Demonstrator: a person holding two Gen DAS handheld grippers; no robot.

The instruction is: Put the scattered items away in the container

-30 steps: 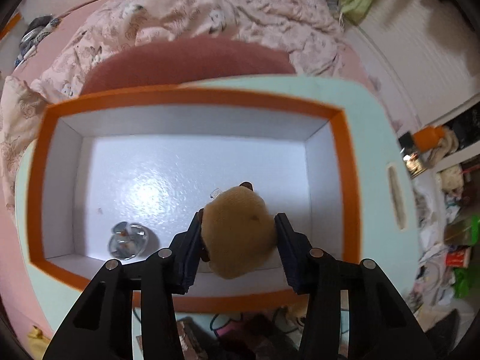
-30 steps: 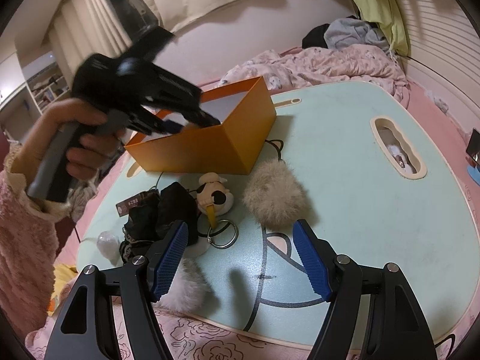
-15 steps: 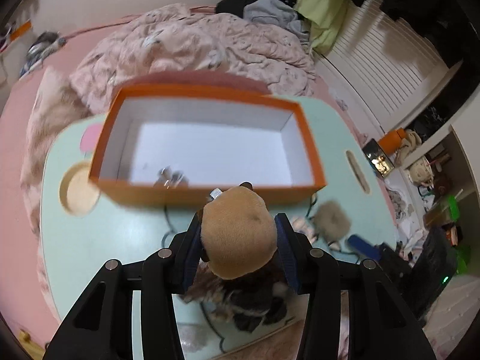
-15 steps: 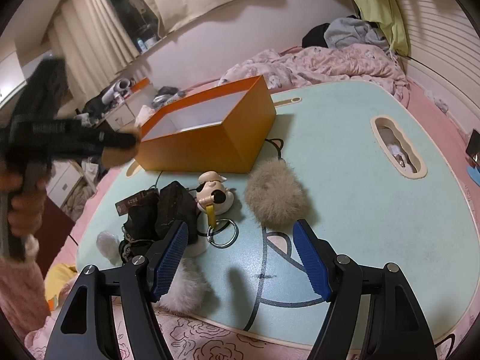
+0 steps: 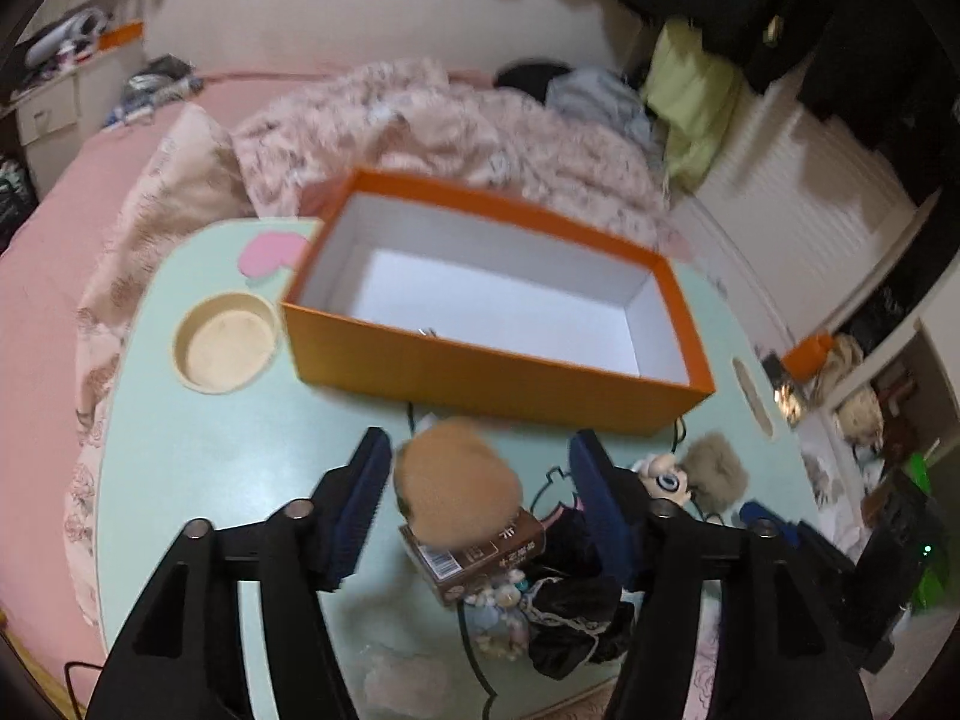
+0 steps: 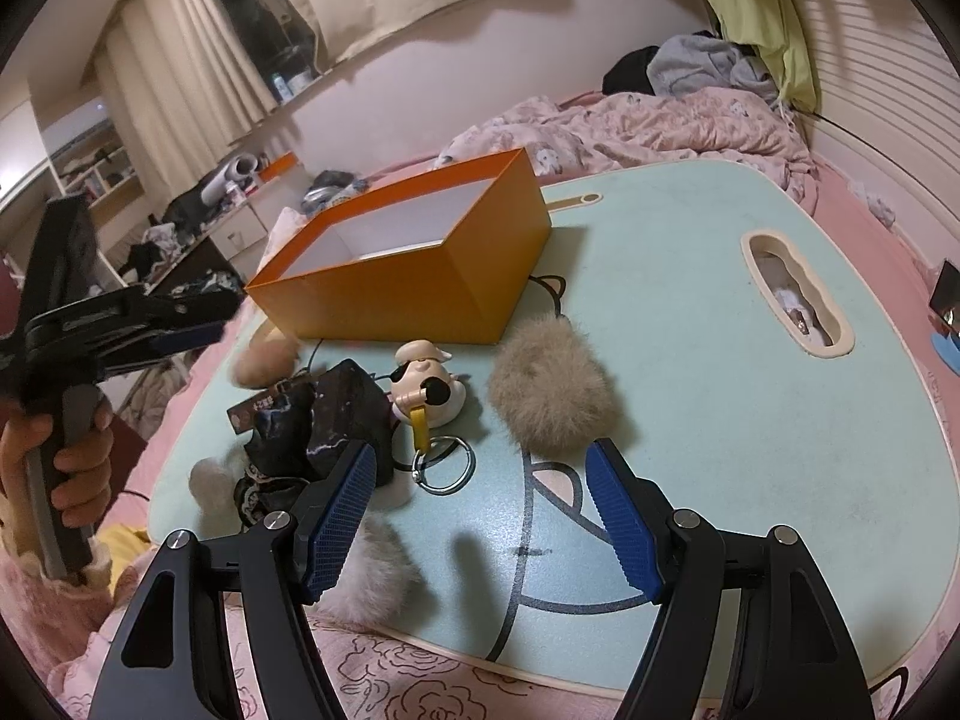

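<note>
Tidying is at an early stage, judged from the layout. The orange box [image 5: 498, 372] sits at frame centre in the left wrist view on the pale green bench [image 5: 210, 450]; only a small metallic glint shows above its near wall, and the visible white floor is otherwise bare.

The left claw [image 5: 474, 498] has just been opening. The tan pompom [image 5: 456, 486] is between its blue pads [image 5: 360, 504] with clear gaps on both sides, so it is released, not gripped. It lies short of the box, above a brown packet [image 5: 480, 552]; whether it rests on it or is in the air cannot be told from the blurred picture.

The right claw [image 6: 480, 498] stands open and empty at lower centre of its view, over the bench edge.

Items left outside the box:
- grey pompom [image 6: 552, 384], centre
- figurine keyring [image 6: 429, 390], left of it
- black cloth [image 6: 336, 414], further left
- white pompom [image 6: 372, 570], lower left

Nearly all of the task remains.
</note>
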